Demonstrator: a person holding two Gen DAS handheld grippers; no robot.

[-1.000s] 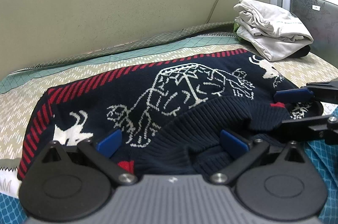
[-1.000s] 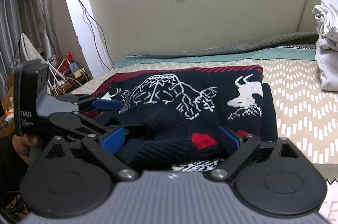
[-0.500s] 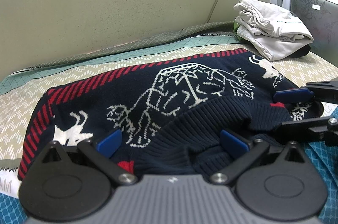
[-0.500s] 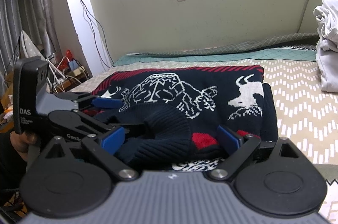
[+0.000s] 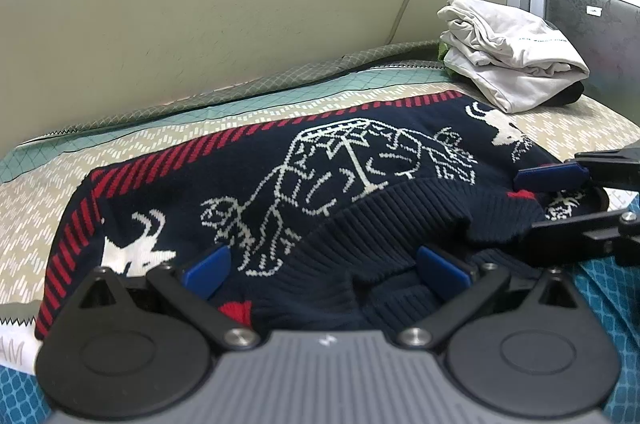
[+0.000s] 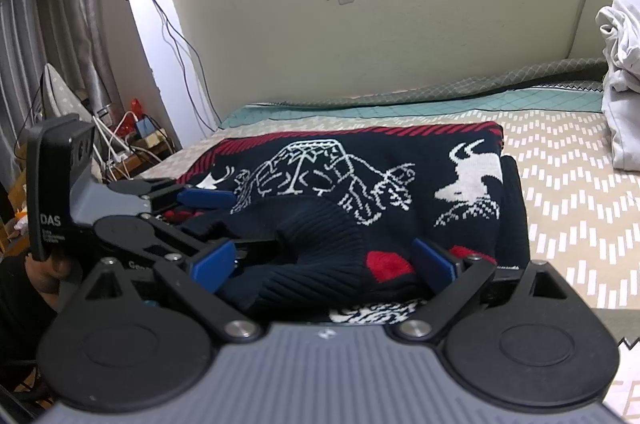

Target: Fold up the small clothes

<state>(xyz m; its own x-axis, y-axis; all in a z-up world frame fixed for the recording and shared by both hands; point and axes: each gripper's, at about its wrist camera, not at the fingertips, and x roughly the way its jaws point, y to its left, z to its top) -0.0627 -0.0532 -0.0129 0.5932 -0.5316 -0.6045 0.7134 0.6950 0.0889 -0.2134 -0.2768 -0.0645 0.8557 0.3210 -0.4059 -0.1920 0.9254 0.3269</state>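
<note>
A navy knit sweater (image 5: 340,159) with a red-striped hem and white animal patterns lies flat on the bed, also seen in the right wrist view (image 6: 400,175). Its ribbed navy edge (image 5: 400,216) is bunched up at the near side. My left gripper (image 5: 324,268) is open, its blue pads straddling that ribbed edge. My right gripper (image 6: 323,264) is open too, low over the near right part of the sweater, around the ribbed fold (image 6: 320,232). Each gripper shows in the other's view: the right gripper (image 5: 560,199) at the right edge, the left gripper (image 6: 200,220) at the left.
A pile of folded white clothes (image 5: 508,63) sits at the far right corner of the bed, near the wall. The patterned bedspread (image 5: 48,179) surrounds the sweater. Cables and a power strip (image 6: 128,139) lie beyond the bed's left side. A person's hand (image 6: 44,272) holds the left gripper.
</note>
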